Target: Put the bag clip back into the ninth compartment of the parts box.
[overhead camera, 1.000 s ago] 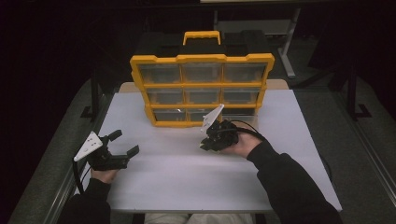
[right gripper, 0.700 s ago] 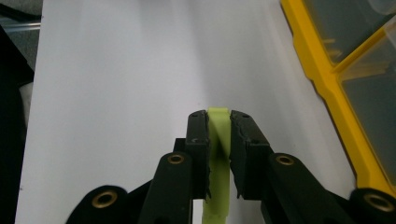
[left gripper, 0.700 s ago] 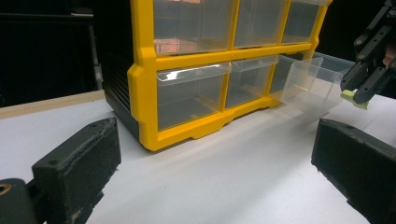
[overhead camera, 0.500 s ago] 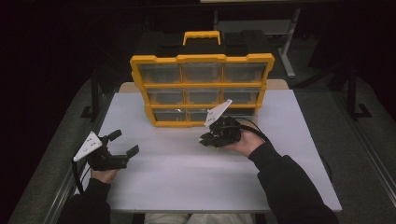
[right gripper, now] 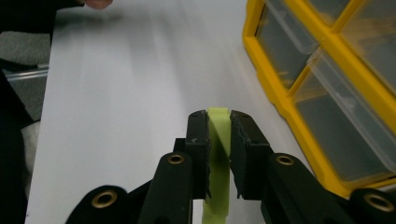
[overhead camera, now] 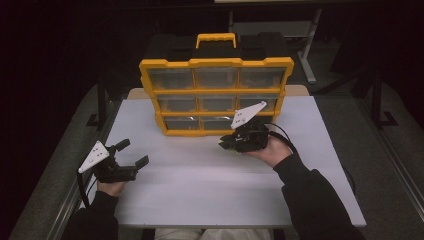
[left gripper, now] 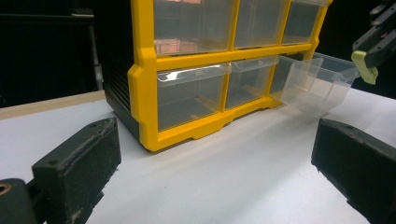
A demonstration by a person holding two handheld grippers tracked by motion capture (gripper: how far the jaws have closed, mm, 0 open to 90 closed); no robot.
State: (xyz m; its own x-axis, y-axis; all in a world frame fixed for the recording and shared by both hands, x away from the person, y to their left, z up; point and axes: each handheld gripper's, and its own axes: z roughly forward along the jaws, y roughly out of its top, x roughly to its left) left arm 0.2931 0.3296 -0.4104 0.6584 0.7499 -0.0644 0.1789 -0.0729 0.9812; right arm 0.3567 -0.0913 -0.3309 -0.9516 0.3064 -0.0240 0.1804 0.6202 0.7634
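Dark room all round, with a white bench point(overhead camera: 200, 180) lit in the middle. Ahead of both grippers stands a yellow plastic organiser cabinet with clear drawers point(overhead camera: 216, 95); one clear plastic drawer point(left gripper: 317, 84) in its bottom row, just beside the right gripper point(overhead camera: 226, 144), is pulled partly out and tilts down. That gripper is clamped narrowly on a small flat light-green plastic piece point(right gripper: 217, 154), which pokes out beyond its tips. The left gripper point(overhead camera: 134, 154) hovers over the bench, well apart from the cabinet, spread wide and empty. The piece looks bound for the open drawer: next comes a swing over it, then release.
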